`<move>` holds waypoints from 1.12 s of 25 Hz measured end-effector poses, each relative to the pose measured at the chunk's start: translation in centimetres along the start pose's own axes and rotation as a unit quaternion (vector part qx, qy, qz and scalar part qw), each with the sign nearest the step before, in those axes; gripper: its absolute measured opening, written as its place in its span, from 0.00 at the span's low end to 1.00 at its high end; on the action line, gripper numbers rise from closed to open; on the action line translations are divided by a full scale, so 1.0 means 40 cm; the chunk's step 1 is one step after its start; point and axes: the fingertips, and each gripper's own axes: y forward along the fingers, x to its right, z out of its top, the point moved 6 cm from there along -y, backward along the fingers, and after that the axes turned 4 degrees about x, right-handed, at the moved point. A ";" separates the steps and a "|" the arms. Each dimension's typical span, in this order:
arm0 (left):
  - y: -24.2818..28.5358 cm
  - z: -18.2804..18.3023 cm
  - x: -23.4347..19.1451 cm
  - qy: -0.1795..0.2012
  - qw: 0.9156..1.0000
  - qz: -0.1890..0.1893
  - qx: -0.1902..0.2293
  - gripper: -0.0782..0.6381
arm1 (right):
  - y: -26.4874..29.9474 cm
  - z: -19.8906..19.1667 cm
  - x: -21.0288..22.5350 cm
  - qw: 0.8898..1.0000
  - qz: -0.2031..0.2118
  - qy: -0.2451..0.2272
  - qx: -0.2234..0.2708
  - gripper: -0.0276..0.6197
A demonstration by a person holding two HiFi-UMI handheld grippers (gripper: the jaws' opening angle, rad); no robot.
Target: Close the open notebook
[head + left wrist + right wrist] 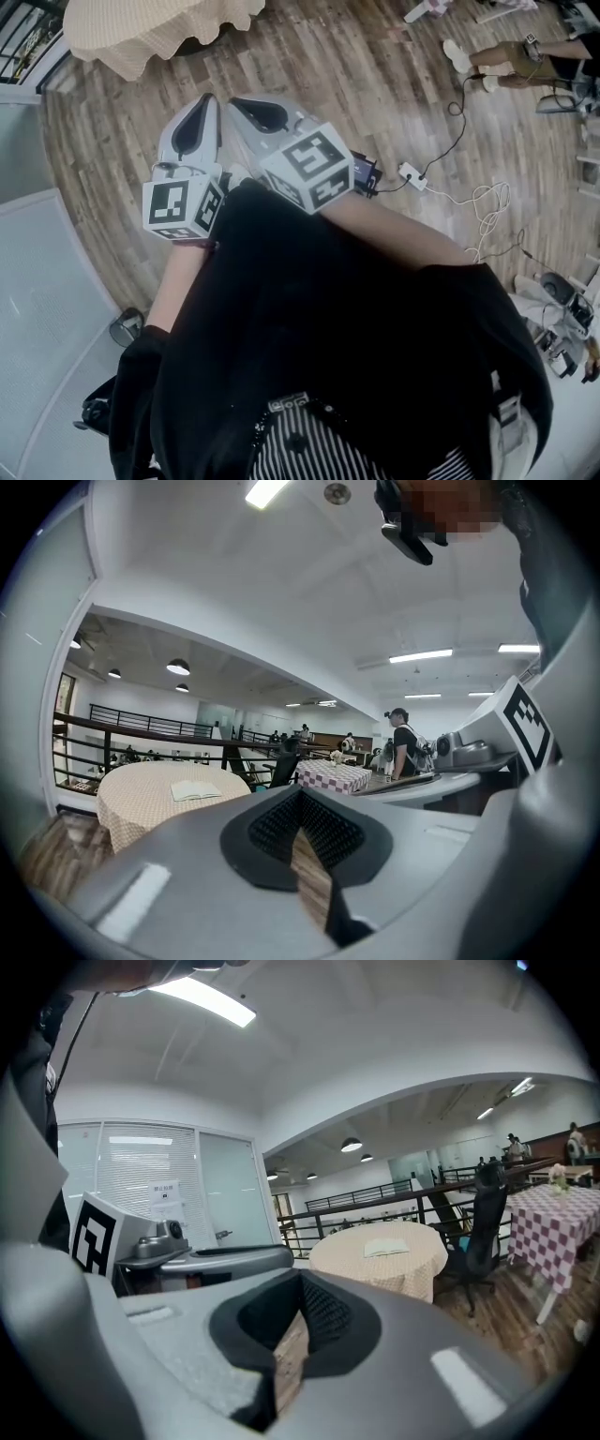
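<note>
The person holds both hand-held grippers side by side in front of the chest, above the wooden floor (pixel 375 84), and they point almost level into the room. The left hand-held gripper (pixel 300 793) has its jaws pressed together. The dark ribbed pads meet at the tips and nothing is between them; only a narrow wedge of floor shows lower down. The right hand-held gripper (pixel 302 1278) looks the same, with its jaws together and empty. In the head view the left marker cube (pixel 183 206) and the right marker cube (pixel 309 169) are close to each other, just in front of the person's black top.

The open notebook (pixel 195 790) lies flat, white pages up, on a round desk (pixel 131 808) with a beige checked cloth. It is well ahead of both hand-held grippers and neither one touches it. From the left hand-held gripper it is ahead and to the left. From the right hand-held gripper it is ahead and a little to the right (each camera sees it from its own side).

Seen from the right hand-held gripper, a dark office chair (pixel 483 1218) stands just beside the round desk on its right. Further right is a second desk (pixel 558 1222) with a purple and white checked cloth. Far ahead and to the right of the left hand-held gripper a person in a cap (pixel 405 744) stands. On the floor to the right of the right hand-held gripper lies a white power strip (pixel 412 175) with its cable.
</note>
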 end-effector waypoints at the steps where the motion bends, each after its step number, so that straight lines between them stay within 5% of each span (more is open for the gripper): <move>1: 0.007 0.008 -0.034 -0.002 1.000 0.000 0.000 0.11 | 0.035 0.011 -0.005 1.000 0.000 0.000 0.000 0.05; 16: 0.061 0.047 -0.427 -0.020 1.000 -0.022 0.003 0.11 | 0.424 0.081 -0.077 1.000 -0.012 -0.015 -0.016 0.05; 28: 0.065 0.029 -0.606 -0.041 0.999 0.001 0.006 0.11 | 0.591 0.090 -0.089 0.999 -0.009 -0.024 -0.033 0.04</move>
